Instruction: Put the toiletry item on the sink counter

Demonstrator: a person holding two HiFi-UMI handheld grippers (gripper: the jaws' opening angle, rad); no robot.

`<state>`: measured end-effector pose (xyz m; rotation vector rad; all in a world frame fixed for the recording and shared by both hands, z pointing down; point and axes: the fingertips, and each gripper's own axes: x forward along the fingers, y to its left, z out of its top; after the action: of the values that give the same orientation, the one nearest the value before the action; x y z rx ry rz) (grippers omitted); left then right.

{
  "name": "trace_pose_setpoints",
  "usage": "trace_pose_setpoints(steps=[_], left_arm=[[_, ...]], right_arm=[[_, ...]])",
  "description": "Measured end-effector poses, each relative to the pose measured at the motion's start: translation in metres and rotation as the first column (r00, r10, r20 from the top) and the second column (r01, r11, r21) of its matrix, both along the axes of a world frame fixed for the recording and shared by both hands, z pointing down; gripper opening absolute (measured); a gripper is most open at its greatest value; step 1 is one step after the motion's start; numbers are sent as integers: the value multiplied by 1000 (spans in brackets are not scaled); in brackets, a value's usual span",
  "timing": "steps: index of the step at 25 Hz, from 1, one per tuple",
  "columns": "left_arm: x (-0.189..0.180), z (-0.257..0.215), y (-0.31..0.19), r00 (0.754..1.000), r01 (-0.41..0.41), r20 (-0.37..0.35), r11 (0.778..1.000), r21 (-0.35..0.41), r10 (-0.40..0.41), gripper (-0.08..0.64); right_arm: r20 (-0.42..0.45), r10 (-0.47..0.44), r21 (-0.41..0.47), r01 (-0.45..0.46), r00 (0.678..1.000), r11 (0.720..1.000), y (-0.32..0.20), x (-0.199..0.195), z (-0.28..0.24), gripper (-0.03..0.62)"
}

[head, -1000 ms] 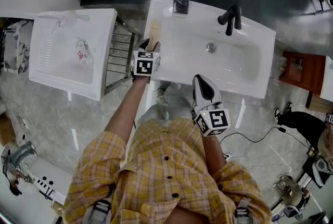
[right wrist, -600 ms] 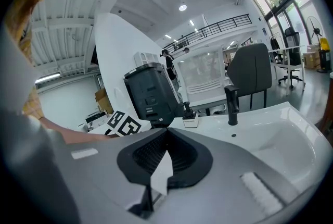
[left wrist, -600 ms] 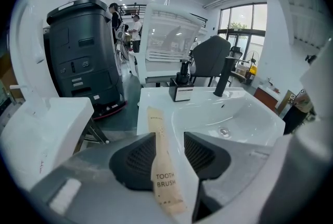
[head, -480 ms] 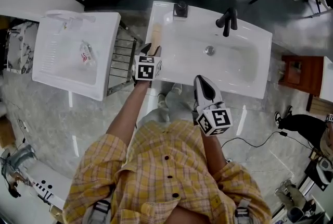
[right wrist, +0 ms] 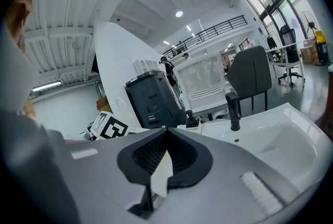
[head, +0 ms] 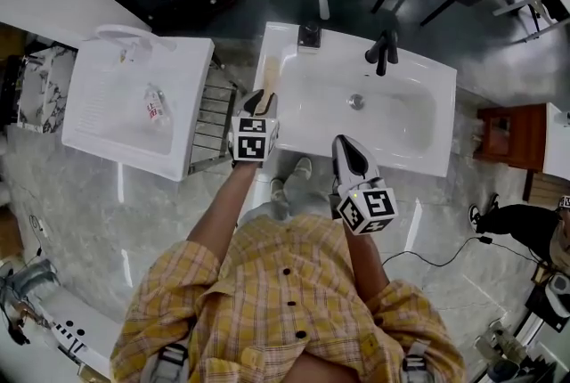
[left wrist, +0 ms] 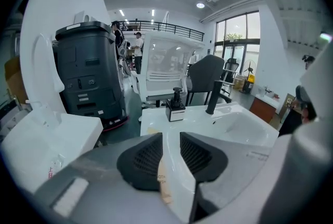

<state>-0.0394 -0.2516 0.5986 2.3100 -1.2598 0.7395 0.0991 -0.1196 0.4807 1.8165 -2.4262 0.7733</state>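
Head view: my right claw [head: 345, 143] hangs nearest me, at the front edge of the sink counter [head: 283, 39], its jaws pinched together on nothing. My left claw [head: 258, 99] hovers over the counter's left strip. Its jaws have just been closing, yet a narrow gap remains and the pads grip nothing. Through that gap, in the left gripper view, the toiletry item [left wrist: 165, 186], a flat beige pack, lies on the counter below. Beyond stand the soap dispenser [left wrist: 176, 108] and the black faucet [left wrist: 213, 97].
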Motion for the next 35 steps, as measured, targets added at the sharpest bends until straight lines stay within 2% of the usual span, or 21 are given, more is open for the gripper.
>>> trace_pose_setpoints(steps=[14, 26, 35], left_arm=[[-5, -64, 27, 997, 24, -74, 993, 112, -16, 0], [-2, -104, 58, 994, 23, -113, 980, 198, -1, 0], [0, -131, 79, 989, 1, -141, 960, 281, 41, 0]], right_arm=[[-26, -6, 61, 7, 1000, 998, 5, -8, -25, 0], [-45, -3, 99, 7, 999, 995, 8, -10, -39, 0], [-64, -14, 137, 23, 998, 990, 7, -16, -50, -1]])
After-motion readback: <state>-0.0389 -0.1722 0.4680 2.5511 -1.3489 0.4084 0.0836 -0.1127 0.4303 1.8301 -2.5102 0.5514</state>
